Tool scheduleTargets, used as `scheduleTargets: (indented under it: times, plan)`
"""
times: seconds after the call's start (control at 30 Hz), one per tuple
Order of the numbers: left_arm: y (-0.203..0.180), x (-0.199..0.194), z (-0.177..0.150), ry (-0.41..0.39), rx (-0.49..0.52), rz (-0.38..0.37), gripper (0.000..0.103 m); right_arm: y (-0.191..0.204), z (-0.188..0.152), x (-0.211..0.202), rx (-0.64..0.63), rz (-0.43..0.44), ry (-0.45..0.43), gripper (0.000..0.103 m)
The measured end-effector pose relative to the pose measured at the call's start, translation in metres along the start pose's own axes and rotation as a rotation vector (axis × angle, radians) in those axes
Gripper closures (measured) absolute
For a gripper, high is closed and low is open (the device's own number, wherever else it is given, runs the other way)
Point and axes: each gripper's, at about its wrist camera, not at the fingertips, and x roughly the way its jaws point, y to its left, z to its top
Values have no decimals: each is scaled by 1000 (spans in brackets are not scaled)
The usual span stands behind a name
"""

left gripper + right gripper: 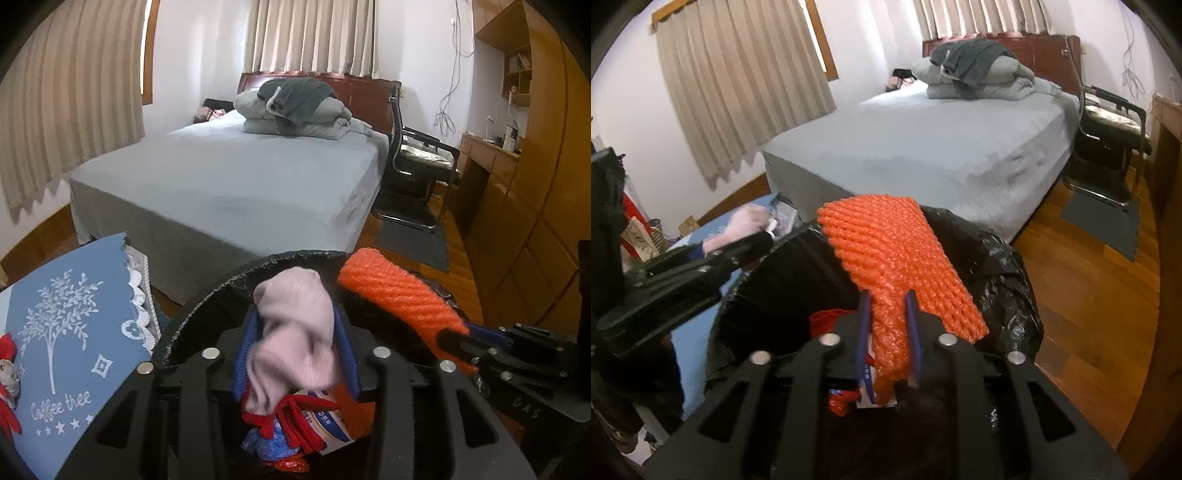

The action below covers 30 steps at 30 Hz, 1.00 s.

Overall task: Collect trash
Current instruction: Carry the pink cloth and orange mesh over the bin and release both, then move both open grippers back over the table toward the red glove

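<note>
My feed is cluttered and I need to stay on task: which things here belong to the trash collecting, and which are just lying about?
Job:
- pink crumpled wad in left hand-held gripper
- orange foam net in right hand-held gripper
- black trash bag
- wrappers in the bag

Lying about:
- bed
- folded bedding
- chair
- blue cloth

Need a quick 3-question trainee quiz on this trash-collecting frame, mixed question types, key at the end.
1. True or false: the left hand-held gripper has a pale pink crumpled cloth between its fingers.
2. Multiple choice: what sits between the fingers of the right hand-held gripper? A) a glass bottle B) an orange foam net C) a book
3. Short answer: what container lies open directly under both grippers?

Key:
1. True.
2. B.
3. The black trash bag, with red and blue wrappers already inside.
</note>
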Motion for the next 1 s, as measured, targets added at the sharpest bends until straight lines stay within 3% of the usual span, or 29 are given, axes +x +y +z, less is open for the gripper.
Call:
scheduleTargets:
  times: [0.07, 0.13, 0.33, 0.7, 1.0]
  plan:
    - [1, -2, 0, -10, -1, -1, 43, -1, -1, 2, 11, -18, -1, 50]
    - [2, -5, 1, -19, -3, 1, 37, -2, -1, 1, 14, -28, -6, 46]
    - [14, -18, 5, -47, -20, 37, 25, -4, -2, -7, 10, -54, -47, 17]
    - [35, -47, 5, -87, -43, 108, 7, 6, 6, -25, 10, -54, -85, 9]
    - [52, -83, -4, -120, -79, 156, 6, 30, 10, -37, -19, -28, -105, 7]
